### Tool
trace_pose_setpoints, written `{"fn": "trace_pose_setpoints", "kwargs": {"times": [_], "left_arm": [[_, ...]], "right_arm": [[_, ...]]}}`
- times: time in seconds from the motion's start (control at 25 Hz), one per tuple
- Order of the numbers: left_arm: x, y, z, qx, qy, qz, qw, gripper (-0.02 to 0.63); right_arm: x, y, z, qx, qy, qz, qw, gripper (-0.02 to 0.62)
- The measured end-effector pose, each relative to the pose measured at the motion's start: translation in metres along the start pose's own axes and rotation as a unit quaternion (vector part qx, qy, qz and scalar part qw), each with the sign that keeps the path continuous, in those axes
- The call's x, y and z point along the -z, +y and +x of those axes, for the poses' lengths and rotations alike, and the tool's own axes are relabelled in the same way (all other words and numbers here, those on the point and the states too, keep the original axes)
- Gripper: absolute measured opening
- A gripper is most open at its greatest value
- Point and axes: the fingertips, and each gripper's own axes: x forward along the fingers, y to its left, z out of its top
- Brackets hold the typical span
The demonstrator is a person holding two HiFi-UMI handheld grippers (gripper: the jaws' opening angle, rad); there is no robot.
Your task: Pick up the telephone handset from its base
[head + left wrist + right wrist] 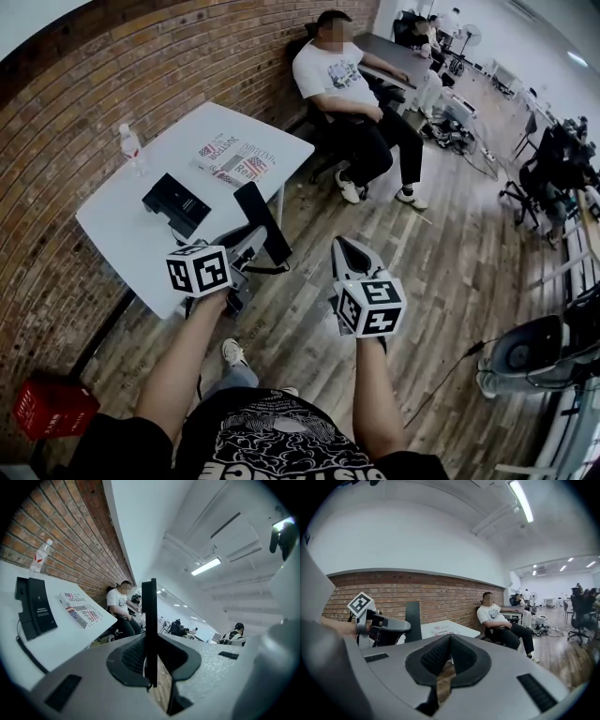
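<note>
The black telephone handset point(262, 223) is off its base and hangs over the floor beside the table, held edge-on in my left gripper point(242, 247). In the left gripper view the handset point(149, 630) stands as a thin upright slab with both pads of the left gripper point(151, 645) pressed on it. The black base point(176, 203) stays on the white table point(122, 234), and its coiled cord point(28, 651) trails over the tabletop. My right gripper point(347, 247) hovers over the wooden floor to the right, its jaws shut and empty point(450, 641).
A water bottle point(130, 145) and a printed magazine point(234, 159) lie on the table by the brick wall. A person point(352, 103) sits on a chair beyond the table. A red crate point(52, 408) stands at lower left and a grey device point(530, 347) at right.
</note>
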Motion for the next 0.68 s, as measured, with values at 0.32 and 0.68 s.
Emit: {"fn": "trace_pose_setpoints", "kwargs": {"times": [0.32,0.68], "left_arm": [[0.002,-0.007,-0.004,-0.004,0.001,0.013,0.9999,0.071],[0.001,-0.010,-0.008,-0.007,0.001,0.010,0.9999,0.071]], "right_arm": [[-0.003,-0.005,-0.013,0.011,-0.005,0.001,1.000,0.000],[-0.008,-0.005,-0.018,0.011,-0.008,0.002,1.000,0.000]]}}
